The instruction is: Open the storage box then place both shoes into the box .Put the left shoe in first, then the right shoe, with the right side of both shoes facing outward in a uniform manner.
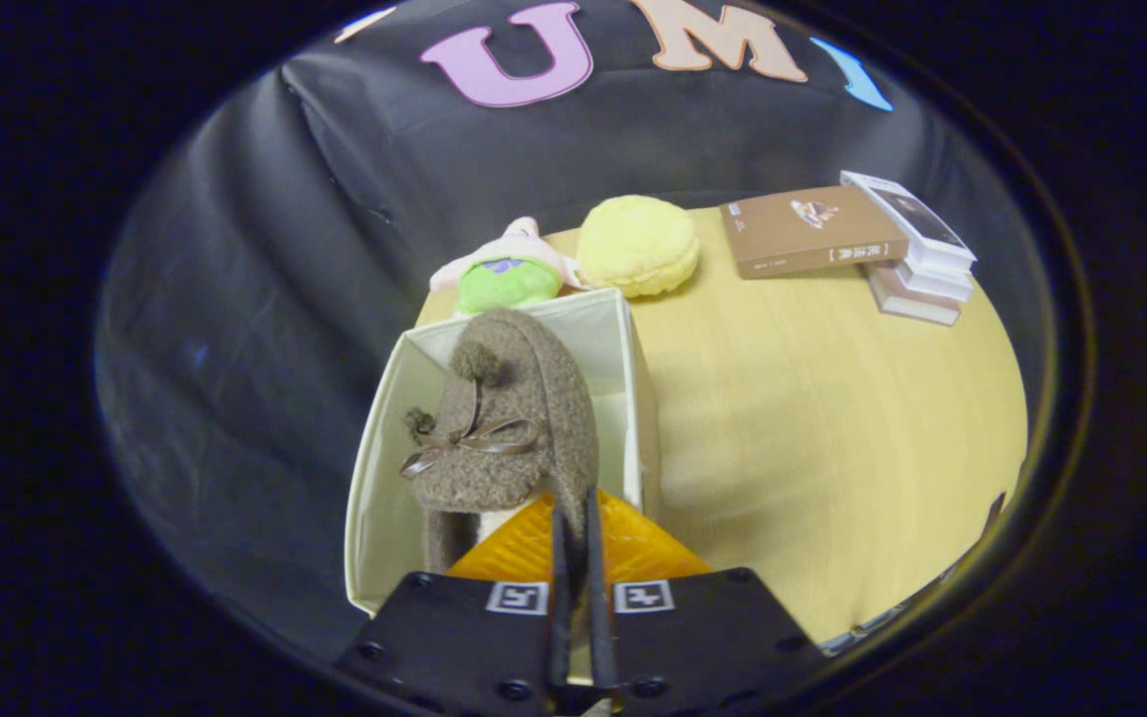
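A fuzzy brown slipper (514,418) hangs from the gripper (573,518), its fleece thick and nubby like boucle, its body rounded and soft-edged. A thin satin ribbon (474,440) is tied in a bow across the upper, and two small pompoms of the same fleece sit on it — one near the far end, one at the side by the bow. The two fingers are drawn nearly together, pinching the near rim of the slipper between them, so the shoe is carried over and partly inside the storage box (384,468).

The box is a pale cream fabric cube with stiff, straight walls and an open top; its inner faces are plain and smooth. The slipper covers much of the opening, and whether anything else lies on the bottom cannot be told.

The box stands at the edge of a light wooden table (812,428) with fine straight grain. Just beyond the box lie a plush toy (504,274) in green and pink and a round, puffy yellow cushion (638,244) with a crinkled surface. Well apart, at the far side, a brown paperback (807,231) leans on a small stack of books (917,259).
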`<state>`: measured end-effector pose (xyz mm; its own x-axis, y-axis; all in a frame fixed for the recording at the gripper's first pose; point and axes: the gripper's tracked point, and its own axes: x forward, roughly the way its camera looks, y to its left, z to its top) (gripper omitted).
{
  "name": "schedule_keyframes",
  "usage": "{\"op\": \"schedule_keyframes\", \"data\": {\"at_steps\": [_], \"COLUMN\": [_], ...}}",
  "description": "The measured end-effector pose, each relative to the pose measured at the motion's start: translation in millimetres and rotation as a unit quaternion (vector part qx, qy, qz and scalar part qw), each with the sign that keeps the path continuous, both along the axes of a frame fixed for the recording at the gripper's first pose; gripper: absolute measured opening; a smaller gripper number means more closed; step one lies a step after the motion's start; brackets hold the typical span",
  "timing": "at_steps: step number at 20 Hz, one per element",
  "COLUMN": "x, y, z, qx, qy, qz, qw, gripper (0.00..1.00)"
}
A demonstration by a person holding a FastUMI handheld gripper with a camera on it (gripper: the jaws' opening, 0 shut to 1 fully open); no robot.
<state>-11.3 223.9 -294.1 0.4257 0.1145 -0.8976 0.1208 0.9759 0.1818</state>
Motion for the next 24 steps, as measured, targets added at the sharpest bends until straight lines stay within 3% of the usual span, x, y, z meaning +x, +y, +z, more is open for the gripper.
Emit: {"op": "schedule_keyframes", "data": {"at_steps": [2, 8, 13, 19, 24], "x": [-5, -2, 5, 1, -27], "y": [-2, 16, 0, -80, -171], "z": [6, 41, 109, 200, 251], "qx": [-0.015, 0.022, 0.028, -0.046, -0.123], "qy": [-0.008, -0.063, -0.175, -0.334, -0.407], "qz": [0.006, 0.049, 0.090, 0.107, 0.066], "qw": [1.000, 0.997, 0.980, 0.935, 0.903], "gripper": [0.15, 0.62, 1.00, 1.00, 1.00]}}
